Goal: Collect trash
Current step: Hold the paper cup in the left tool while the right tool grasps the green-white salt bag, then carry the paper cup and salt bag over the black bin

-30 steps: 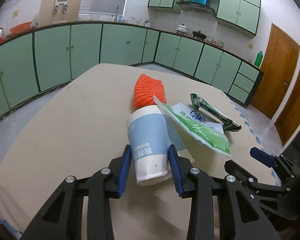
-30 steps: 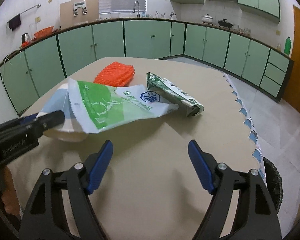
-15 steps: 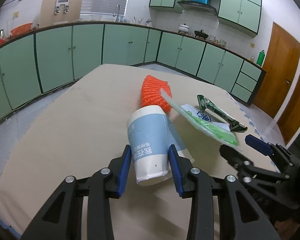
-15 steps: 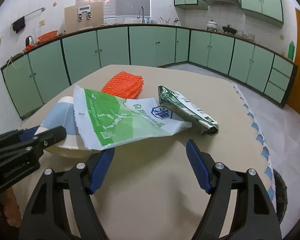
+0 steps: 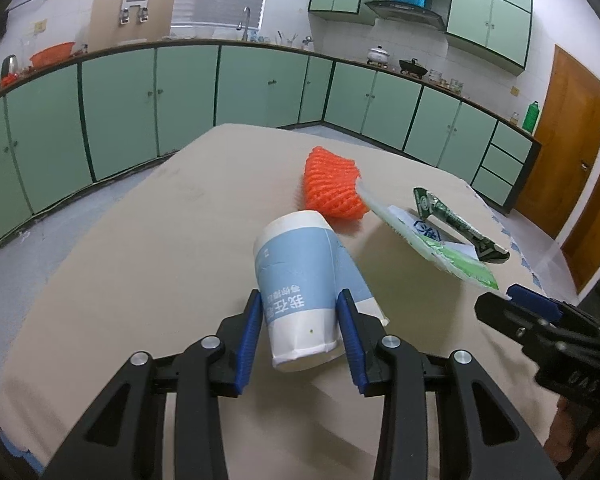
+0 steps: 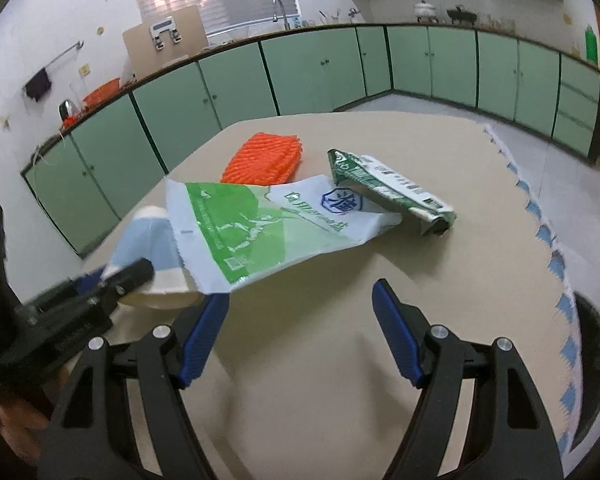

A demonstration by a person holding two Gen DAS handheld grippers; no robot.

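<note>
On the beige worktop (image 5: 140, 240), the left claw (image 5: 298, 334) pinches a blue-and-white paper cup (image 5: 300, 280) by its base; the right claw (image 6: 300, 332) hangs spread and empty just short of the green-and-white wrapper (image 6: 260, 232), which it should close on squarely at the near edge.

Matt paper cup (image 5: 300, 280), glossy plastic wrapper (image 6: 268, 228)

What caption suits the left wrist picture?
Left tongs gripping a blue-and-white paper cup above a table strewn with wrappers.
</note>
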